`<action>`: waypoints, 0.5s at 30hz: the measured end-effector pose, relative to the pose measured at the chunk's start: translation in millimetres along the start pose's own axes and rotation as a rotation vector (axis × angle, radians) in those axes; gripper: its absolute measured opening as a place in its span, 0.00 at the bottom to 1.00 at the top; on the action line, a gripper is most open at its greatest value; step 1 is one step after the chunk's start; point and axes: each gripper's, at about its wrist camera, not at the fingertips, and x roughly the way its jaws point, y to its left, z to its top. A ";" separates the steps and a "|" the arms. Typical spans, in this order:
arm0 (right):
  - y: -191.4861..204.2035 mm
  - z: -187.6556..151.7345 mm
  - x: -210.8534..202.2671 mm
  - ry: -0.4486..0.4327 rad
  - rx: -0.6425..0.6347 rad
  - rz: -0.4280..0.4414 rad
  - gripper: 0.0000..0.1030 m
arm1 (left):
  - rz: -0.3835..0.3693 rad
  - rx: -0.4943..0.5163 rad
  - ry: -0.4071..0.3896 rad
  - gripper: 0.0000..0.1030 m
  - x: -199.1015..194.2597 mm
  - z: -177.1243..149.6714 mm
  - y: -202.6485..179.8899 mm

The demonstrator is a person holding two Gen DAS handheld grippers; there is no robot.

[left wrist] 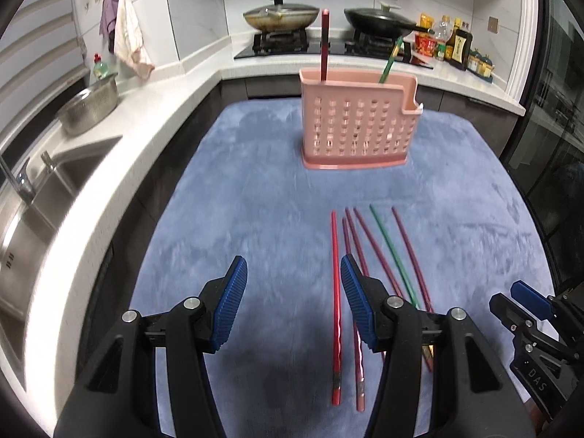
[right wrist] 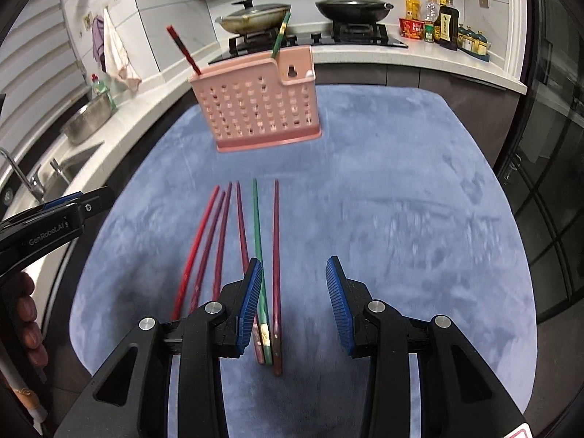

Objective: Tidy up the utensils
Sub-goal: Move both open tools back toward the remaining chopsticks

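A pink perforated utensil holder [left wrist: 352, 124] stands on the blue mat [left wrist: 255, 200], also in the right wrist view [right wrist: 261, 109]. A red chopstick [left wrist: 324, 47] and a green chopstick [left wrist: 388, 62] stand in it. Several chopsticks lie side by side on the mat: a bright red one [left wrist: 335, 292], dark red ones [left wrist: 379, 255], a green one [left wrist: 394, 255]. My left gripper [left wrist: 294, 281] is open, above the mat just left of the bright red one. My right gripper [right wrist: 294, 284] is open over the green [right wrist: 259, 248] and dark red [right wrist: 276, 248] chopsticks.
A white counter with a sink [left wrist: 33, 189] and a steel bowl [left wrist: 89, 109] runs along the left. A stove with two lidded pans [left wrist: 281, 16] and bottles [left wrist: 458, 42] stand behind the mat. Dark glass doors [right wrist: 547, 146] are on the right.
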 end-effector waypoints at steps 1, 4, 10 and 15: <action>-0.1 -2.9 2.2 0.005 0.000 0.000 0.36 | 0.000 -0.003 0.004 0.49 1.4 -2.6 0.9; 0.9 -10.4 8.9 0.025 0.001 -0.003 0.36 | -0.002 -0.013 0.024 0.49 7.0 -14.5 3.2; 0.1 -24.5 26.3 0.074 -0.001 -0.008 0.36 | -0.001 -0.020 0.072 0.49 20.5 -40.4 5.0; 1.1 -34.4 38.8 0.111 -0.005 -0.003 0.36 | -0.005 -0.023 0.103 0.49 30.0 -54.4 5.5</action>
